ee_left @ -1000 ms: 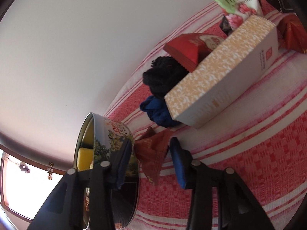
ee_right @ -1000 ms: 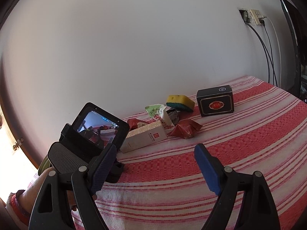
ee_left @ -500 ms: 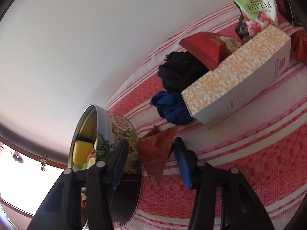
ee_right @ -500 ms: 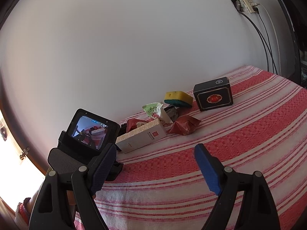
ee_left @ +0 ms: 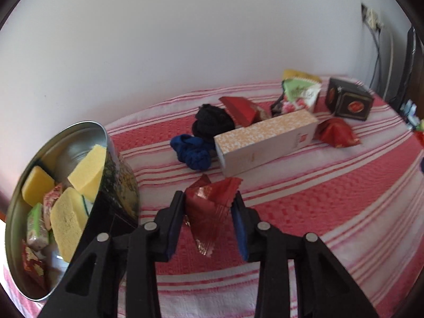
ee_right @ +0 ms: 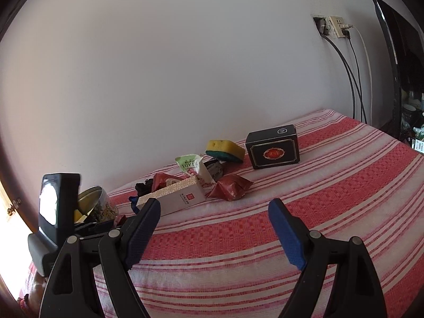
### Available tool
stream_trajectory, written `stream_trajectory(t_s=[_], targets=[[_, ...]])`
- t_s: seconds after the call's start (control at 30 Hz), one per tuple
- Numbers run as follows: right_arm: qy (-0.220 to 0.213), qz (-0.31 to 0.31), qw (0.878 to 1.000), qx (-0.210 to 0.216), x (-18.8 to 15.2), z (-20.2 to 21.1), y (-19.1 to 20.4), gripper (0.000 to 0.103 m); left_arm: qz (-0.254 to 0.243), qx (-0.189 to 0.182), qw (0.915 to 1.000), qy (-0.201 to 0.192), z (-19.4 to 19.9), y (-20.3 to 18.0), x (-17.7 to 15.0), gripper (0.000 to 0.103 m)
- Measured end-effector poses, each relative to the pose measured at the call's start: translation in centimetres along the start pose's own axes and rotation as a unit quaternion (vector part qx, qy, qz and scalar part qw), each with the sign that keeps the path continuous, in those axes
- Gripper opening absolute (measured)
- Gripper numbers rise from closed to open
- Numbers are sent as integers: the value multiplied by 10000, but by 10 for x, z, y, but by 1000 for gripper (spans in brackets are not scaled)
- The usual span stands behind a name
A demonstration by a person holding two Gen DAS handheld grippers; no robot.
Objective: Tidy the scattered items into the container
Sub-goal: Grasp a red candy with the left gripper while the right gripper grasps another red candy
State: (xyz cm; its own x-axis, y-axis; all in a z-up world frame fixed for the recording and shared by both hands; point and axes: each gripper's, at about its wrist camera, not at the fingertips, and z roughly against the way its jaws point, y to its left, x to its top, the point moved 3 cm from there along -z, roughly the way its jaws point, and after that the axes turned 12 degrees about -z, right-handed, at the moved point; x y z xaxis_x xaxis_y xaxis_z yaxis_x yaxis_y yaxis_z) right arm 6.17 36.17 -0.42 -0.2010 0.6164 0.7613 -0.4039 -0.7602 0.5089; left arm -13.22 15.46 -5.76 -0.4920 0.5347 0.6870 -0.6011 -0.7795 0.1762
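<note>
My left gripper [ee_left: 209,198] has its jaws closing on a crinkled red snack packet [ee_left: 209,214], pads pressing both sides, just above the striped red cloth. The round metal tin [ee_left: 124,185] stands right beside it on the left, holding yellow sponges and several small packets. In the right wrist view my right gripper [ee_right: 214,206] hangs open over bare cloth with nothing between its fingers. The tin [ee_right: 99,202] shows there at far left, behind the left hand's gripper.
Scattered behind lie a long beige box [ee_left: 265,143], a blue sock [ee_left: 193,151], a black sock [ee_left: 212,119], a red box [ee_left: 241,110], a green packet [ee_left: 299,94], another red packet [ee_left: 336,132], a black box [ee_left: 349,102] and a sponge [ee_right: 225,149]. A white wall borders the far edge.
The left gripper has shut on the red packet, rolled upright and lifted a little beside the tin. The right gripper has stayed put and open.
</note>
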Motion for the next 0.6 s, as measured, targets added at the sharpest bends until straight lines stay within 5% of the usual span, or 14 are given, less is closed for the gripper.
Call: stream_trajectory(t_s=[0.17, 0.3, 0.6], targets=[[71, -152, 9998, -117, 6, -6, -16, 85, 437, -1154, 9886, -866, 55, -37, 4, 34], [328, -158, 9993, -123, 8, -20, -22, 85, 904, -1787, 9751, -950, 64, -24, 4, 34], [878, 1503, 9817, -771, 7, -93, 15, 85, 718, -1695, 9791, -862, 51, -35, -2, 34]])
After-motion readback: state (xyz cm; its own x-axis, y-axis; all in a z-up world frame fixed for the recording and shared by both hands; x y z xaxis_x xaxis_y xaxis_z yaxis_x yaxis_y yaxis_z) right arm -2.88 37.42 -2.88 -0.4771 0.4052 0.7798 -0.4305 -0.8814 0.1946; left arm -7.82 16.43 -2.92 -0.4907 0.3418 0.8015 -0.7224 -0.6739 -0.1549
